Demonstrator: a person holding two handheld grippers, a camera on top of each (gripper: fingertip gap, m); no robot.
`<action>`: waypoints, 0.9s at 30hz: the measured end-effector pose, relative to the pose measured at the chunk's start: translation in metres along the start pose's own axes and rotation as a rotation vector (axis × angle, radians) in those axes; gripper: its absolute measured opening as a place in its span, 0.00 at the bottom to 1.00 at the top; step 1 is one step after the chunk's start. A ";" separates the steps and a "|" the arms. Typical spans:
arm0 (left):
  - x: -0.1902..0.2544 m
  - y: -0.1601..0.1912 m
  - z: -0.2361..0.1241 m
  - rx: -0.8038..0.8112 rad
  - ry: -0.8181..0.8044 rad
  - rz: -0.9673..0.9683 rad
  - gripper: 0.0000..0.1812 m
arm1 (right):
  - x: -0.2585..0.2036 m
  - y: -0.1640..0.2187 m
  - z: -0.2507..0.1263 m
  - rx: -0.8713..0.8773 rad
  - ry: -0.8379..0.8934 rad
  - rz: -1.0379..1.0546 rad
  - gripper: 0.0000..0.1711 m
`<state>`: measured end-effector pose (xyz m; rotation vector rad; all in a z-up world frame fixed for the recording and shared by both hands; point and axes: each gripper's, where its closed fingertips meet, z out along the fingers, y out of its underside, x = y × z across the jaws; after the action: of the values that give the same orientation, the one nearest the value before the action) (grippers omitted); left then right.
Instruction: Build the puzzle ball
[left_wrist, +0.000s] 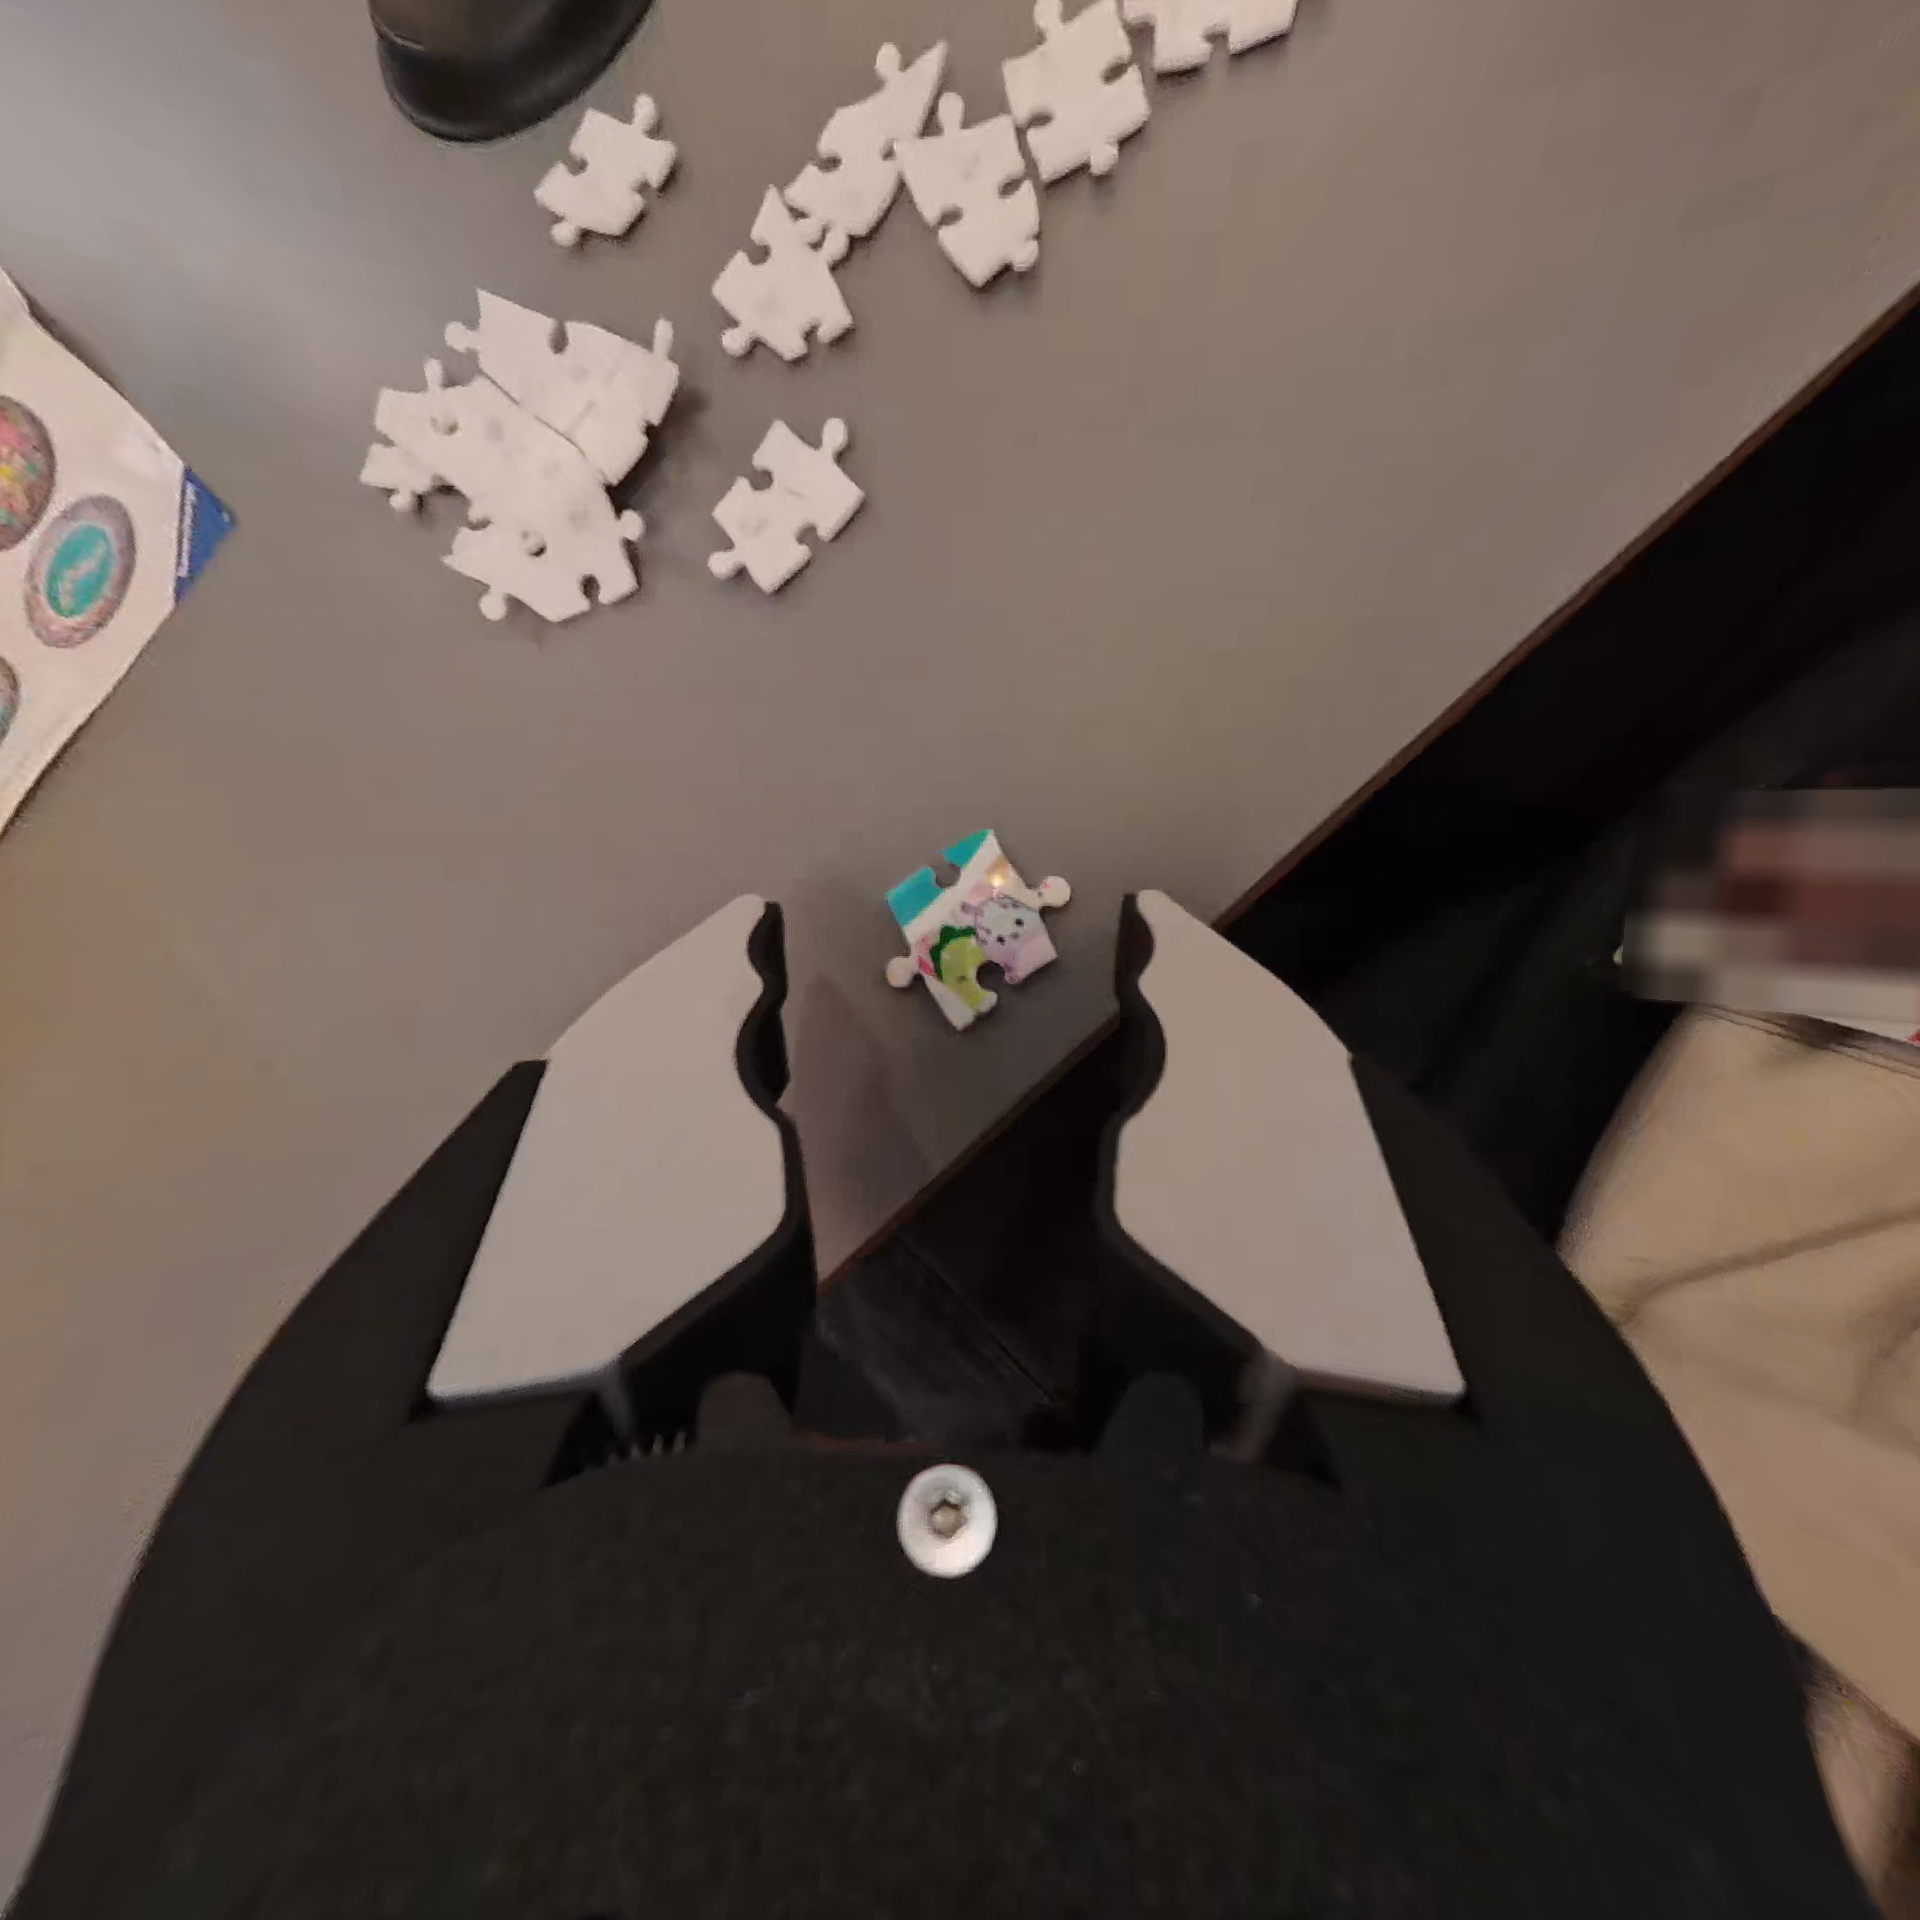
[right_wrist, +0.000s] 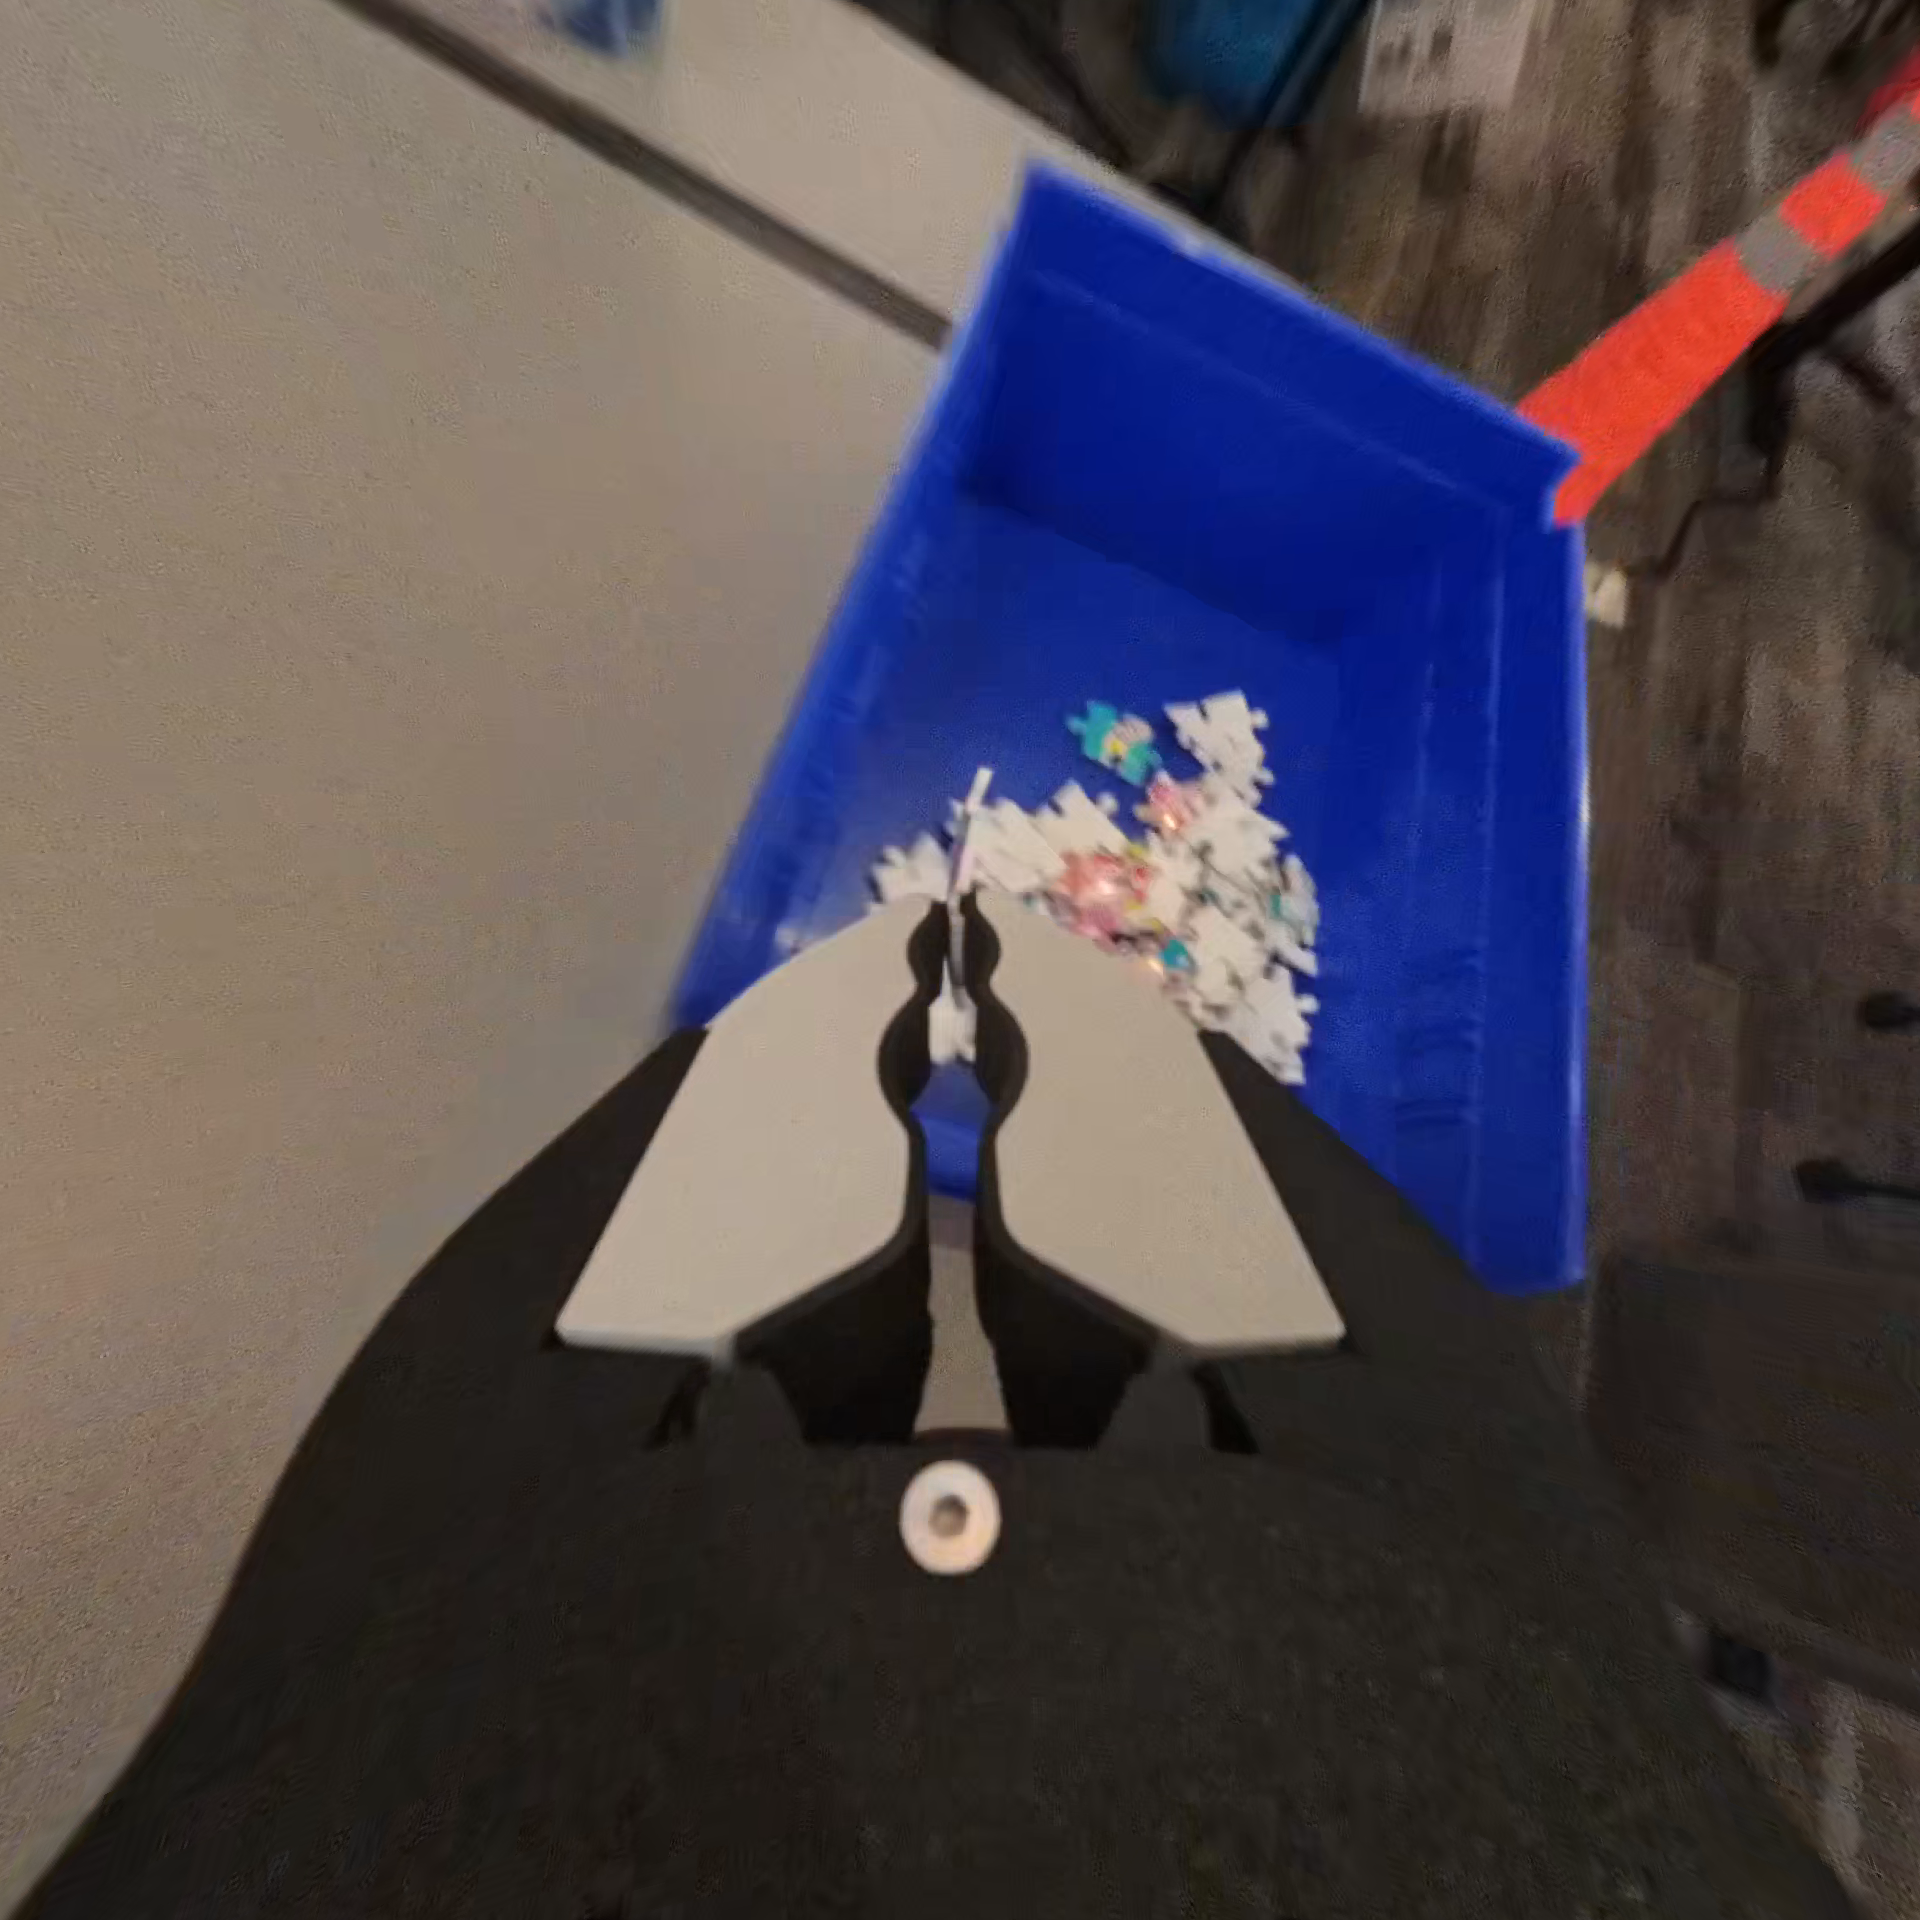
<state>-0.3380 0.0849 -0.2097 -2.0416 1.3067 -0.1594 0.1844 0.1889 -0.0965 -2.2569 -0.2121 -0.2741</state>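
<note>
Grey surface (left_wrist: 1039, 644) carries a scatter of white puzzle pieces (left_wrist: 520, 488) lying blank side up, and one coloured puzzle piece (left_wrist: 971, 930) near its edge, just ahead of the left hand-held gripper (left_wrist: 948, 925), whose fingers are spread. The right hand-held gripper (right_wrist: 954, 914) pinches a thin piece (right_wrist: 961, 894) edge-on above a blue bin (right_wrist: 1455, 831) holding more loose pieces (right_wrist: 1174, 883)

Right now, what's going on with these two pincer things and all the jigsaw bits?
A person is working two hand-held grippers on a puzzle ball. The right gripper is shut on a thin puzzle piece, held edge-on over a blue bin holding more pieces. The left gripper is open and empty above a grey table, with one colourful piece lying just ahead of its fingers. Several white, face-down pieces lie farther off, some joined.
</note>
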 end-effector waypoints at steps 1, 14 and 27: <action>0.000 -0.002 0.002 0.014 0.009 -0.006 0.31 | 0.022 0.014 0.019 -0.084 -0.012 0.009 0.01; 0.003 -0.004 0.013 0.091 0.104 -0.160 0.02 | -0.143 -0.046 -0.030 0.159 -0.374 0.055 0.18; 0.005 0.016 -0.019 0.071 0.089 -0.120 0.30 | -0.369 0.013 -0.075 0.061 -0.973 0.027 0.13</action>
<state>-0.3557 0.0681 -0.2066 -2.0731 1.2140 -0.3500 -0.1772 0.1003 -0.1575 -2.1542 -0.6734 0.8567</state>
